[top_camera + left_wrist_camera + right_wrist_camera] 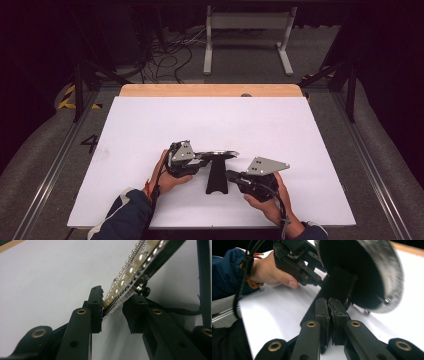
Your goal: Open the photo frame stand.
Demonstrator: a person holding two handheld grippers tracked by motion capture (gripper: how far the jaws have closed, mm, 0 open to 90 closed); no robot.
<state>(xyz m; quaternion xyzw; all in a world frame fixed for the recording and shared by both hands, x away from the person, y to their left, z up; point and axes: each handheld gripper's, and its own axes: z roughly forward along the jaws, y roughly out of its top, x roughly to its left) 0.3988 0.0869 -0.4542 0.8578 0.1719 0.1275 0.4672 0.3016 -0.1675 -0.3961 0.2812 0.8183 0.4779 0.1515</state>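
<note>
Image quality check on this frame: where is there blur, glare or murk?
High view: white table evenly lit, surroundings dark, round mirror on its black stand small and soft. Left gripper view: pearl-trimmed rim blurs toward the top. Right gripper view: mirror's edge smeared, jaws sharp.

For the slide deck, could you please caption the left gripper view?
Left gripper straddling the pearl-trimmed rim of a round mirror, above the white table.
</note>
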